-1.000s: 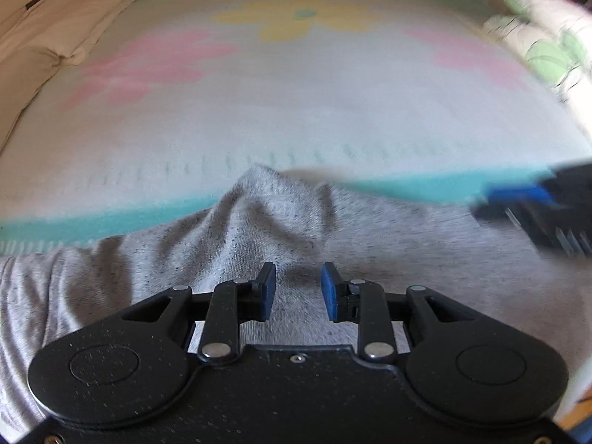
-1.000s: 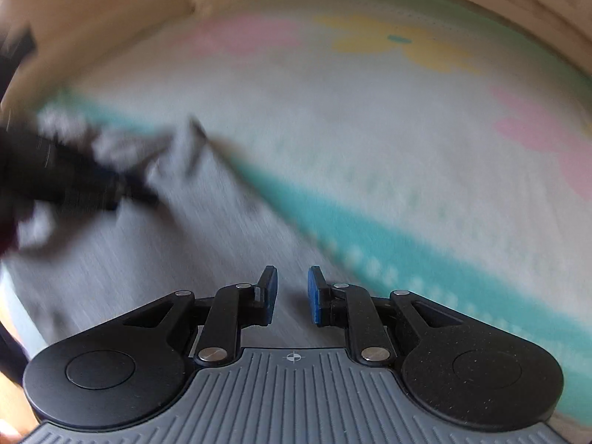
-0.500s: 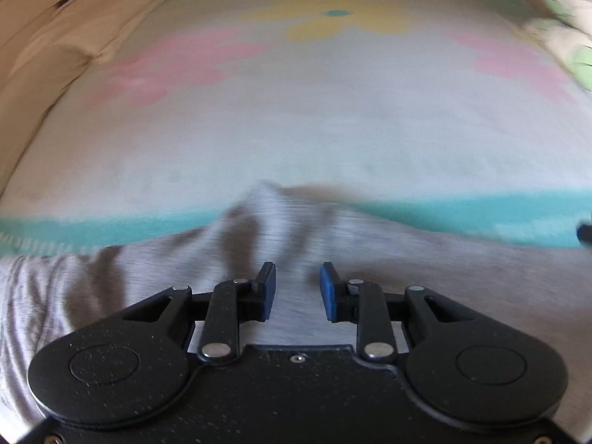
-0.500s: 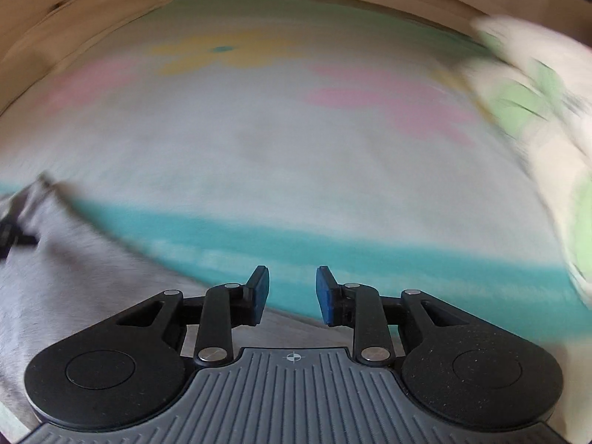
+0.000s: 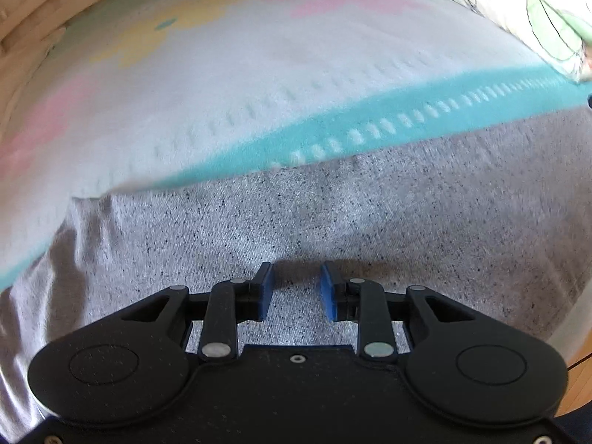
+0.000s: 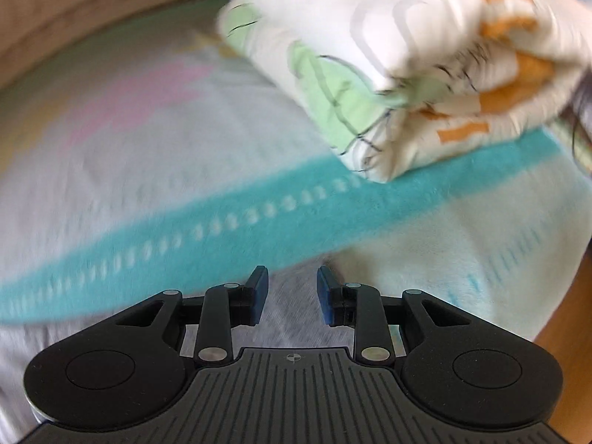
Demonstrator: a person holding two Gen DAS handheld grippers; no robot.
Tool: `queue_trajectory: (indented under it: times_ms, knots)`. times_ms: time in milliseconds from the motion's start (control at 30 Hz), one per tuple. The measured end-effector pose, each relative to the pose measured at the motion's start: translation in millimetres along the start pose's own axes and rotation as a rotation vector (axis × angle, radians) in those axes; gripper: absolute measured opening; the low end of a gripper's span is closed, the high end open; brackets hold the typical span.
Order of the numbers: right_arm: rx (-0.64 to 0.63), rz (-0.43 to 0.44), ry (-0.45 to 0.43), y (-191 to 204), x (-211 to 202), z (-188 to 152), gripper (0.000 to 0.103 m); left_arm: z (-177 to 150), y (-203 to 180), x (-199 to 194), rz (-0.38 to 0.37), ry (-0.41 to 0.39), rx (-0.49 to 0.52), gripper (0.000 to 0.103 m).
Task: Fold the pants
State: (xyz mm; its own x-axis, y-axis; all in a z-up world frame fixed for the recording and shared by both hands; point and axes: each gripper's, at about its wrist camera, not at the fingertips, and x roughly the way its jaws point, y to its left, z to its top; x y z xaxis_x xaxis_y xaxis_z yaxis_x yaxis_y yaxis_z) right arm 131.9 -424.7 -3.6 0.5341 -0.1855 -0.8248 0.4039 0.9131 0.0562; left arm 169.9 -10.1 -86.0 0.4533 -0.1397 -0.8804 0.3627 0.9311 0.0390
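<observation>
The grey speckled pants (image 5: pixel 333 214) lie flat on the bed blanket, filling the lower half of the left wrist view, with their far edge along the teal stripe. My left gripper (image 5: pixel 295 290) is open and empty just above the cloth. In the right wrist view only a blurred grey end of the pants (image 6: pixel 292 307) shows between and below the fingers. My right gripper (image 6: pixel 290 290) is open and empty over that end.
The white blanket (image 5: pixel 229 74) has a teal stripe (image 6: pixel 222 229) and pastel flowers. A folded white quilt with green and orange print (image 6: pixel 399 59) lies at the far right; it also shows in the left wrist view (image 5: pixel 525 11). A wooden bed edge (image 6: pixel 566 325) is at the right.
Both grippers have swung to the right along the pants. The raised fold of cloth seen earlier in front of the left gripper now lies flat. The quilt has come close in the right view.
</observation>
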Motion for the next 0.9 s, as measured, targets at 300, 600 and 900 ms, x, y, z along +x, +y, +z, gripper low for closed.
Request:
queue_trajectory:
  times_ms: [300, 600, 900]
  knots:
    - [0.023, -0.006, 0.069, -19.5, 32.1, 2.7, 0.029, 3.5, 21.5, 3.9, -0.06, 0.029, -0.086, 0.044]
    - [-0.002, 0.101, 0.094, -21.1, 30.8, 0.0, 0.029, 4.5, 19.9, 3.2, -0.059, 0.032, -0.091, 0.044]
    - [-0.322, -0.052, 0.01, 30.7, 17.8, -10.8, 0.003, 3.6, 22.0, 2.0, -0.062, 0.03, -0.103, 0.044]
